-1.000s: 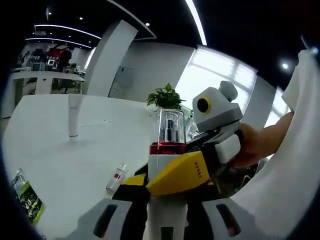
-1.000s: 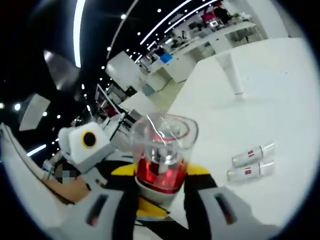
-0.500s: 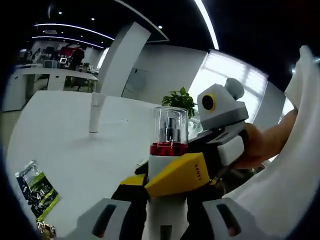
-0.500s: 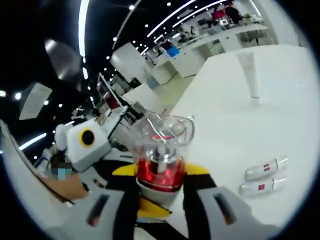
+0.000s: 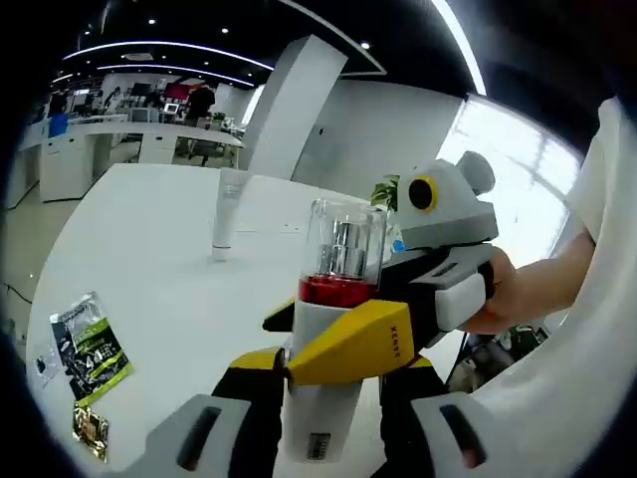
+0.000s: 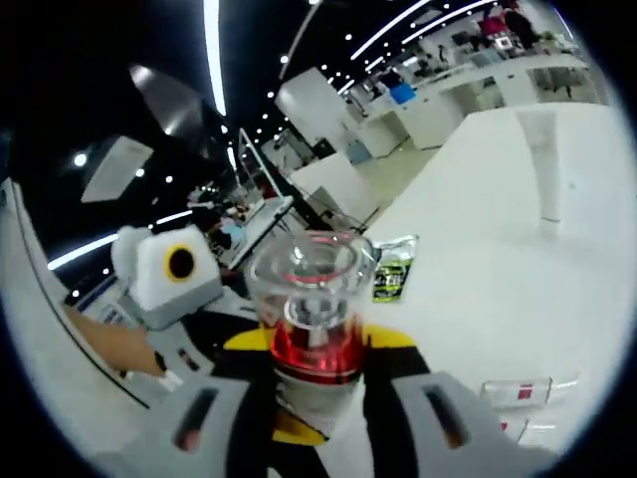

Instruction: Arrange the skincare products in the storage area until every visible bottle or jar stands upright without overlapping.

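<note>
in the left gripper view my left claw (image 5: 320, 438) grips the bottle (image 5: 333, 329) low on its white body, with the right claw (image 5: 348, 344) clamped across it above the worktop (image 5: 149, 289). a tube (image 5: 229, 211) stands far off, sachets (image 5: 90, 349) at left.

in the right gripper view my right claw (image 6: 314, 418) grasps that bottle (image 6: 311, 329) under its clear cap; two small bottles (image 6: 523, 393) lie on the worktop (image 6: 478, 279).

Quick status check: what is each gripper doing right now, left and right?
Left gripper: shut on the pump bottle, gripping its white body.
Right gripper: shut on the same pump bottle, just below its red collar.
</note>
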Demonstrator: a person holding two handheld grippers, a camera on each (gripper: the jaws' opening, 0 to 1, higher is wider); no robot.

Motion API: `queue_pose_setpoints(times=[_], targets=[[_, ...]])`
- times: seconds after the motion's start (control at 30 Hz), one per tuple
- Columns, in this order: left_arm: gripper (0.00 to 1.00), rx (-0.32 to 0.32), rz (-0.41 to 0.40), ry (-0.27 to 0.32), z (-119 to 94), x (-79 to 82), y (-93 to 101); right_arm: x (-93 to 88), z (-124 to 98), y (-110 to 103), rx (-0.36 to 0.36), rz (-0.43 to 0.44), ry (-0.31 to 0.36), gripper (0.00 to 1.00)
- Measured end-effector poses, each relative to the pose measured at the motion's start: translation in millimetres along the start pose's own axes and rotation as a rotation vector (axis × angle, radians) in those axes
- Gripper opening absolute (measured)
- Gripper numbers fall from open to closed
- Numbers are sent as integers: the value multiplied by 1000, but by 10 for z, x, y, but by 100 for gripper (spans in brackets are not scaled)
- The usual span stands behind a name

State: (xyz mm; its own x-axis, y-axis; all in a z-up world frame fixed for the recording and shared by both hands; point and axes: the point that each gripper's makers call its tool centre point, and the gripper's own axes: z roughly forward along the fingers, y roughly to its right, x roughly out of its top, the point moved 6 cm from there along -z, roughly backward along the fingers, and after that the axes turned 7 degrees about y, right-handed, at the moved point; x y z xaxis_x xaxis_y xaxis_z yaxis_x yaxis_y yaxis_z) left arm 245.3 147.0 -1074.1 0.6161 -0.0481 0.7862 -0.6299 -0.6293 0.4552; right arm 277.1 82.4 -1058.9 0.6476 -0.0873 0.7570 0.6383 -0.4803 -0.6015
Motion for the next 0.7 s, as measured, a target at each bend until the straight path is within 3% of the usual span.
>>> queue_pose_setpoints(times=[0.13, 0.3, 0.33, 0.4, 0.5, 0.7], targets=[[47, 29, 44, -28, 187, 22, 40, 85, -80, 179, 14, -6, 36, 30], [51, 64, 60, -21, 250, 81, 45, 157, -135, 296, -1, -14, 63, 30], [52, 102, 65, -11, 314, 136, 37, 255, -240, 495, -44, -48, 95, 30], [52, 115, 66, -10, 327, 143, 39, 300, -290, 619, -80, -59, 110, 30], [41, 73, 16, -17, 328, 117, 110, 377, -369, 845, -154, -119, 124, 30], [49, 129, 29, -8, 260, 12, 164, 575, -420, 1332, -269, -221, 139, 30]])
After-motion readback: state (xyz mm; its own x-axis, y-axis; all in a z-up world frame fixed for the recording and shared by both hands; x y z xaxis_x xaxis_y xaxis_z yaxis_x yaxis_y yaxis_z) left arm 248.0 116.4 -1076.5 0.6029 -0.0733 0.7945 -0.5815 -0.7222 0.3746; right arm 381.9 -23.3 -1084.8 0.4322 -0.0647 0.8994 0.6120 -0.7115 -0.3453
